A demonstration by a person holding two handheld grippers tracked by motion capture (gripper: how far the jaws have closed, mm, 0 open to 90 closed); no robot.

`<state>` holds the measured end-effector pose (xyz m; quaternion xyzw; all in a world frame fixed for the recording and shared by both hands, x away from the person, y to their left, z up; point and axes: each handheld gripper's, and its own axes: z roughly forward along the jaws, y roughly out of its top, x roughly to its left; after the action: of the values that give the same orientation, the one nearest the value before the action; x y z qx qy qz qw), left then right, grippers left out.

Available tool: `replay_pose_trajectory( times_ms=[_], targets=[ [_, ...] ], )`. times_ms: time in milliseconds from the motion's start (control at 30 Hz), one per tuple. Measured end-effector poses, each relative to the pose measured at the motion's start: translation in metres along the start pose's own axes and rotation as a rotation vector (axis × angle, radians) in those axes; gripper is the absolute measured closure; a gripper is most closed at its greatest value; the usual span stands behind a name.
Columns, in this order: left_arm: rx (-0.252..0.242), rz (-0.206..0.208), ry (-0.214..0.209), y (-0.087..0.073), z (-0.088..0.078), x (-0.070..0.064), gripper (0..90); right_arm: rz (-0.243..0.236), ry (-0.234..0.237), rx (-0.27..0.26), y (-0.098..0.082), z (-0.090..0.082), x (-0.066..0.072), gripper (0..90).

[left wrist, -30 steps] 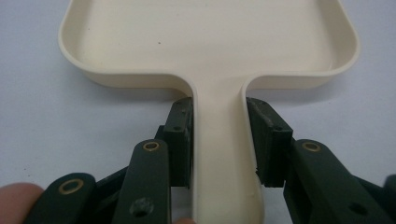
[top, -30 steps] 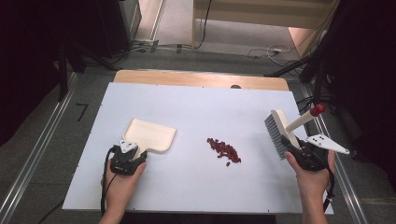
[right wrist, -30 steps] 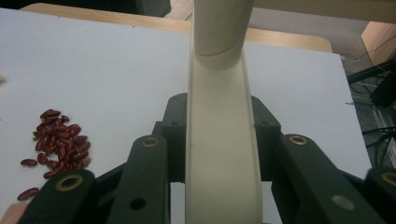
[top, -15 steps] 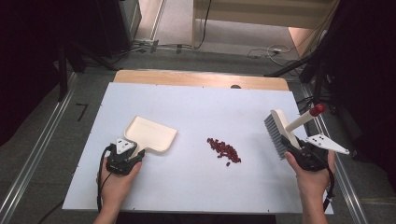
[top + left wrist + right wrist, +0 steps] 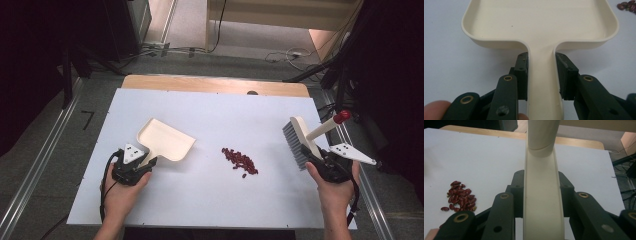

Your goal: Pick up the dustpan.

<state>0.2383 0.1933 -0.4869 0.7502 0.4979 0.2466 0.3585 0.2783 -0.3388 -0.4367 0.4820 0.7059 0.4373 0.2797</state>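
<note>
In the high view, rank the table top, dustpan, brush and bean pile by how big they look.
1. Table top
2. Dustpan
3. Brush, close to the dustpan, so that order is unsure
4. Bean pile

The hand-held gripper (image 5: 541,75) clamps the cream dustpan's (image 5: 539,22) handle; red beans (image 5: 627,5) lie at top right.

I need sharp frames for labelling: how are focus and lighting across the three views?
High view: evenly lit table, dark surroundings, beans small but distinct. Left gripper view: dustpan sharp, soft shadow beneath it, no glare. Right gripper view: brush handle close and slightly soft, beans clear.
</note>
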Motion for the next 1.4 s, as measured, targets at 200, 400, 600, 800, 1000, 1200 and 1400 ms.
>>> replay_pose_trajectory(
  times_ms=[200,400,600,800,1000,1200,1400],
  targets=[
    [-0.007,0.026,-0.037,0.013,0.000,-0.009,66.4,-0.011,-0.004,0.008,0.007,0.000,-0.001,64.8],
    [-0.019,0.060,-0.073,0.027,0.002,-0.021,66.5,0.007,-0.019,0.012,0.012,0.007,-0.007,64.9],
    [-0.026,0.087,-0.112,0.034,0.010,-0.030,66.6,0.003,-0.004,0.028,0.014,0.020,-0.004,64.8],
    [-0.010,0.131,-0.152,0.034,0.014,-0.041,66.6,-0.014,0.019,0.040,0.015,0.029,0.004,64.8],
    [0.005,0.170,-0.194,0.031,0.018,-0.052,66.5,-0.024,0.014,0.039,0.015,0.031,0.011,64.9],
    [0.036,0.213,-0.250,0.029,0.019,-0.063,66.5,-0.031,0.030,0.052,0.015,0.035,0.018,64.9],
    [0.059,0.245,-0.274,0.024,0.016,-0.069,66.5,-0.054,0.048,0.061,0.015,0.039,0.026,64.9]
  ],
)
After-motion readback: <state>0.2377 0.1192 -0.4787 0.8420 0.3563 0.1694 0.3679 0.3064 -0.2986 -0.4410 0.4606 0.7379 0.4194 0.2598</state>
